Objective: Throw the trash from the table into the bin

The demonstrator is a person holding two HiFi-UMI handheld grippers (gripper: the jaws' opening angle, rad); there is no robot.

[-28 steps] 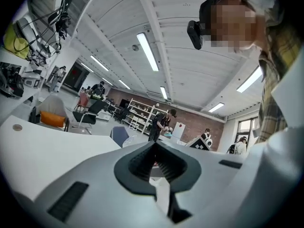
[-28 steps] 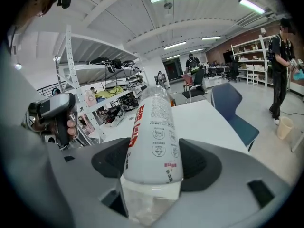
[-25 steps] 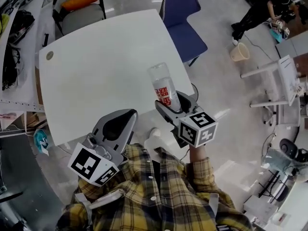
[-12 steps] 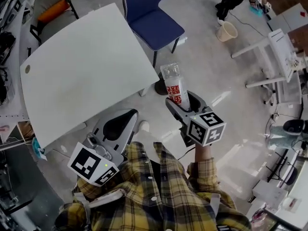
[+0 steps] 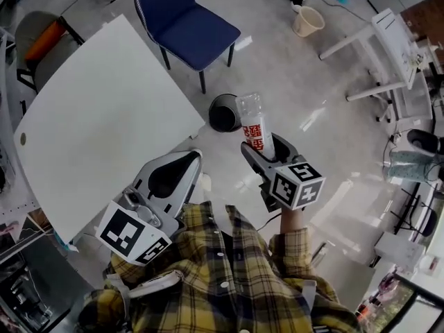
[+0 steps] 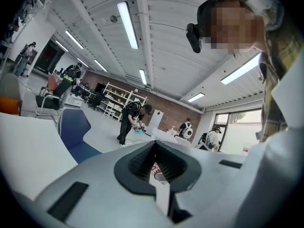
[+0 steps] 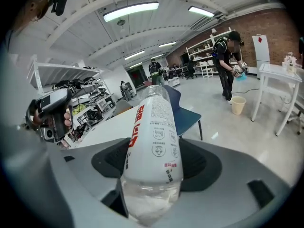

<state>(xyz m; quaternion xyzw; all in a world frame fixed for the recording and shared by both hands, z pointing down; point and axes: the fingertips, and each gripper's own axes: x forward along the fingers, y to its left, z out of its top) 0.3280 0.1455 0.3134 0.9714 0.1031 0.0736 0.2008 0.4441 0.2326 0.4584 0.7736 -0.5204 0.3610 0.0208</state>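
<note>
The bin [image 5: 223,113] has swung in mid-frame, beside my bottle [image 5: 254,127] — nearly drop time. My right gripper [image 5: 262,148] pinches the bottle tight; my left gripper [image 5: 182,162] is closed, empty.

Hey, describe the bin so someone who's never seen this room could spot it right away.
Start at the big white table. Just off its corner, next to the legs of the blue chair, a small round bin stands on the floor. It is black, unlike the beige bucket farther off across the room.
</note>
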